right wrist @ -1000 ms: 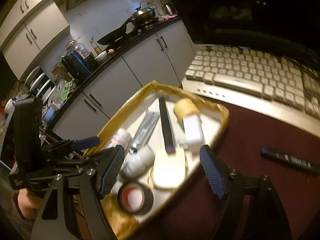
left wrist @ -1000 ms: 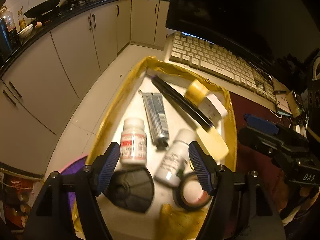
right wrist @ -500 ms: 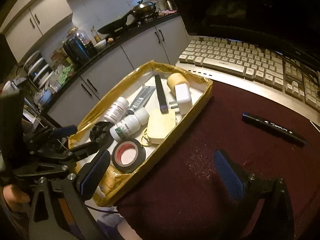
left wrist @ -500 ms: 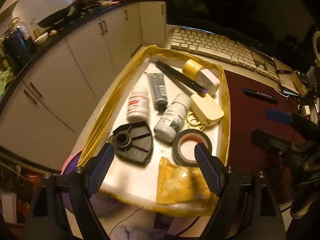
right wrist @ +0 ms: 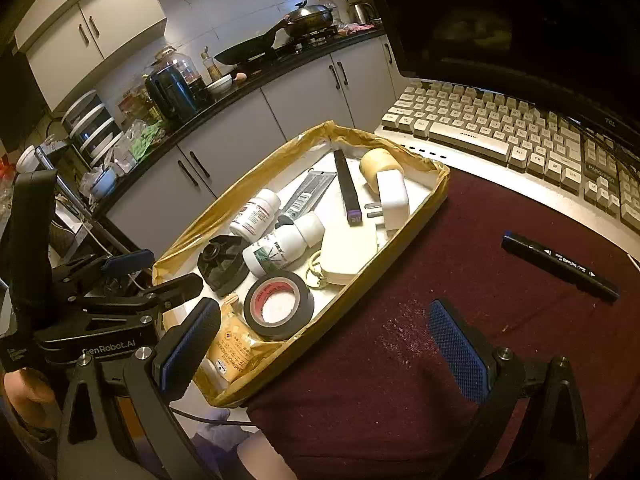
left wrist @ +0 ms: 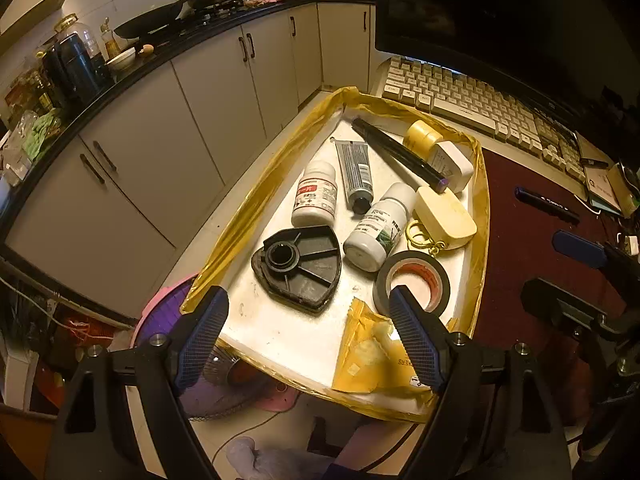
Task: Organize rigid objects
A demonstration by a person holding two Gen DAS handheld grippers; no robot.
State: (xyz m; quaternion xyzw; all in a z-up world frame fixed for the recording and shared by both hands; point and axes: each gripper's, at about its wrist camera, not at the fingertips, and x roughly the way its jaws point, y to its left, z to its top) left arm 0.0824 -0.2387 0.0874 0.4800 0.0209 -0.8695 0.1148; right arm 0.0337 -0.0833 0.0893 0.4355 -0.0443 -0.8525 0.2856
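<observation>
Black marker (right wrist: 559,266) on maroon cloth, beyond empty, spread right hand-held gripper (right wrist: 324,342)

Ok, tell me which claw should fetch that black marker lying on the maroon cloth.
Right. The black marker lies outside the tray, on the cloth ahead of the open right claw. The left claw, also open, faces the tray, with the marker far to its side.

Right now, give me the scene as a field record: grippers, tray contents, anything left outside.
left gripper: open, empty, above the tray's near end
right gripper: open, empty, above the maroon cloth
tray: yellow-rimmed, on the table edge
in tray: two white bottles, grey tube, black tape roll, black plastic part, white plug, black stick
outside tray: black marker on the cloth
behind: keyboard
</observation>
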